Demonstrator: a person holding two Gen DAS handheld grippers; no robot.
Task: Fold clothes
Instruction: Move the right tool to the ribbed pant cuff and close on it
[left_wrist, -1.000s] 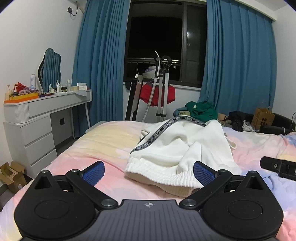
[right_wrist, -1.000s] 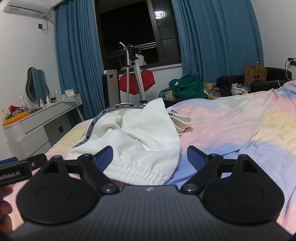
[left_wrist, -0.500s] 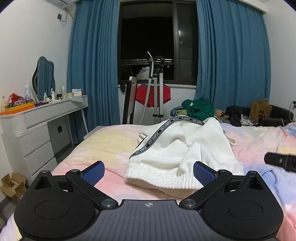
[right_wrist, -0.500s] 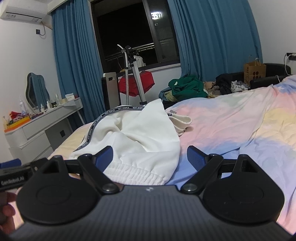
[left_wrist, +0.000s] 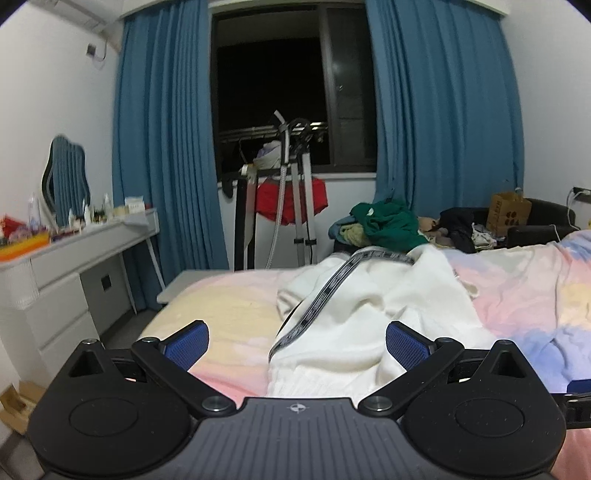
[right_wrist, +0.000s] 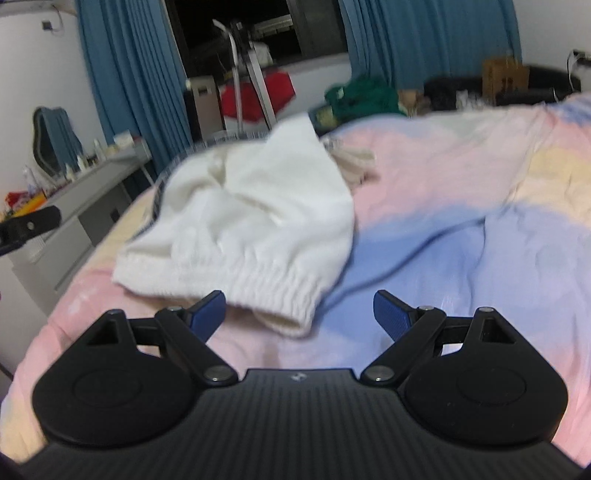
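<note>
Black ribbed tongs (left_wrist: 297, 341) with blue textured pads (left_wrist: 186, 343), silver pivot screws, 2 round discs

Changes logged from my remote station:
- My left gripper (left_wrist: 297, 345): now closer over the white garment (left_wrist: 373, 314), whose ribbed hem sits just under the fingers; view swung toward the window.
- My right gripper (right_wrist: 299, 312): risen and tipped downward, so the garment (right_wrist: 251, 221) and bedspread (right_wrist: 461, 221) lie lower and flatter in view. Picture now motion-blurred.
- Left gripper's tip (right_wrist: 29, 223), seen by the right camera, higher at the left edge.
</note>
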